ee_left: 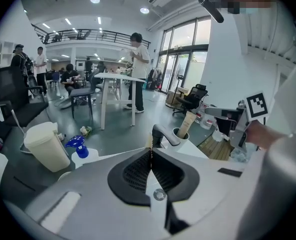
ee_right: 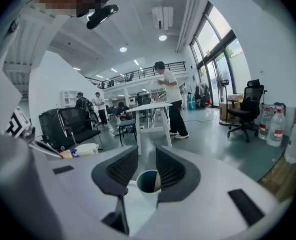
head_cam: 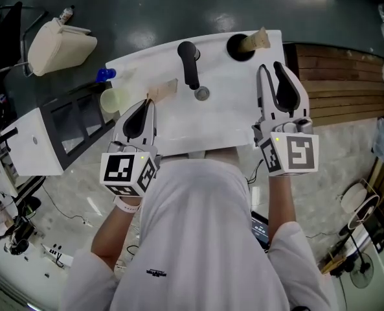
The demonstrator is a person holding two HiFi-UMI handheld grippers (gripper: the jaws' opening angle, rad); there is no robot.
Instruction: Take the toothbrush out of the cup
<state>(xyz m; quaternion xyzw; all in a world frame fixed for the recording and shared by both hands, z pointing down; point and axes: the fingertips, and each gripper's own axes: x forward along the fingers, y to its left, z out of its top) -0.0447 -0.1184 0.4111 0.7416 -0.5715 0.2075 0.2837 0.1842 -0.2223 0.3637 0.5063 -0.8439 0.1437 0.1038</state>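
A flat tan toothbrush [head_cam: 164,89] is clamped in the left gripper [head_cam: 150,105]'s closed jaws. The right gripper [head_cam: 271,67]'s jaws are held apart, empty.

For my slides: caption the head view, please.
Over a white sink, the right gripper, jaws open, faces the cup holding the toothbrush; the left gripper is shut on a tan strip.

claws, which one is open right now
The right claw: its jaws stand apart with nothing gripped, while the left claw is shut on the beige toothbrush.

toothbrush's [head_cam: 166,88] held end out of sight within the left gripper's [head_cam: 150,102] jaws
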